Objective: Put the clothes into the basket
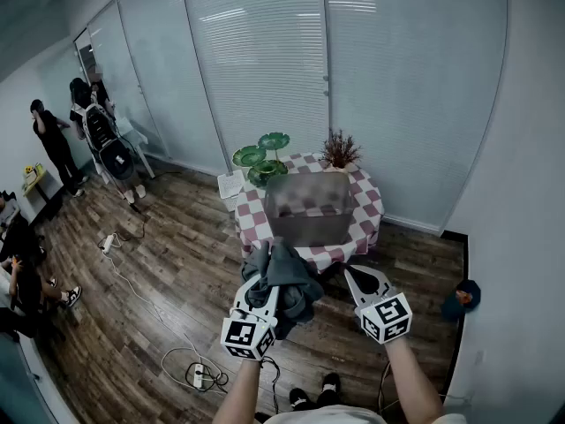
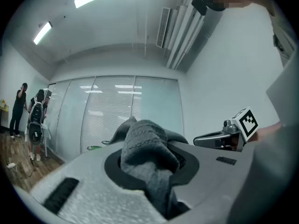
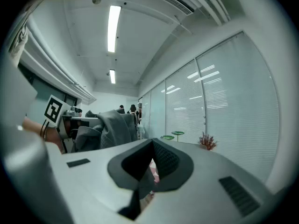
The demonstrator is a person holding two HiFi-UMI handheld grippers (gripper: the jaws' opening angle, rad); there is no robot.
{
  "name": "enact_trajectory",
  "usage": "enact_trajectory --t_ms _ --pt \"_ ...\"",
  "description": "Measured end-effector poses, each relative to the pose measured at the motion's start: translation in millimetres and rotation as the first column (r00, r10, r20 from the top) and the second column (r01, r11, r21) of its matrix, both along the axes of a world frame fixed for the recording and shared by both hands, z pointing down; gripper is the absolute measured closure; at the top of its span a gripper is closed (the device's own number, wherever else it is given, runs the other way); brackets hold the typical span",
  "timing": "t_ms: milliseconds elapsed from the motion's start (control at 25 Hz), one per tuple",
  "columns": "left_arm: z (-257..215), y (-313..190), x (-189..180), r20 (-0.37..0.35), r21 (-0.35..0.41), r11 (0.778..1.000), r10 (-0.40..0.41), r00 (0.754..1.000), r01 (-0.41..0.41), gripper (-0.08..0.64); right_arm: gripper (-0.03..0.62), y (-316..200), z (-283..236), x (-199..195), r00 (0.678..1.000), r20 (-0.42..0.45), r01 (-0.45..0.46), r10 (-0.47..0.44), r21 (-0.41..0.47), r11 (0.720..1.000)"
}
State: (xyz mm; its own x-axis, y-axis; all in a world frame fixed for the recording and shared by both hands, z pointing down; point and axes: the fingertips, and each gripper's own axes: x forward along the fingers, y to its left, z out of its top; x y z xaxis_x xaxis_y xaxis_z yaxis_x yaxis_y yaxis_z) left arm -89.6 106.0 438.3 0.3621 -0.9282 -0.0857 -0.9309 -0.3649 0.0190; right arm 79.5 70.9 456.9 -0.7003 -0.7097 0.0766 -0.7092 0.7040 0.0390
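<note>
Left gripper (image 1: 261,291): clamped on grey garment (image 1: 290,272), held aloft.
Right gripper (image 1: 365,281): jaws together, empty.
Basket (image 1: 309,228): ahead of both grippers, apart.
Remaining: apparently carrying forward, dropping in.

Nothing readable anywhere here, honestly. The closest thing to print is the black-and-white squares on the left marker cube (image 1: 246,336) and right marker cube (image 1: 387,317), just block patterns, no letters or numbers. The white sheet (image 1: 229,184) beside the tabletop is too small to read.
</note>
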Motion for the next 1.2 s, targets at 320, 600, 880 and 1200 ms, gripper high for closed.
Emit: enact_trajectory --t_ms 320,600,880,1200 --pt "0 -6 6 0.0 -0.004 1.0 -0.005 1.0 0.005 0.48 0.571 -4 5 6 1.0 -0.012 0.0 -0.001 -0.008 1.0" --pt "-3 -16 7 0.008 -0.003 1.0 -0.013 1.0 0.013 0.48 0.569 -17 5 15 0.998 0.054 -0.007 0.009 -0.035 0.999" --pt "-7 -35 10 0.015 0.015 0.999 -0.029 0.999 0.028 0.48 0.569 -34 18 21 0.998 0.06 0.016 -0.012 -0.052 0.999" --pt "-11 -63 19 0.017 0.026 0.998 -0.051 0.999 0.05 0.48 0.569 -60 23 38 0.998 0.064 0.026 -0.022 -0.062 0.998"
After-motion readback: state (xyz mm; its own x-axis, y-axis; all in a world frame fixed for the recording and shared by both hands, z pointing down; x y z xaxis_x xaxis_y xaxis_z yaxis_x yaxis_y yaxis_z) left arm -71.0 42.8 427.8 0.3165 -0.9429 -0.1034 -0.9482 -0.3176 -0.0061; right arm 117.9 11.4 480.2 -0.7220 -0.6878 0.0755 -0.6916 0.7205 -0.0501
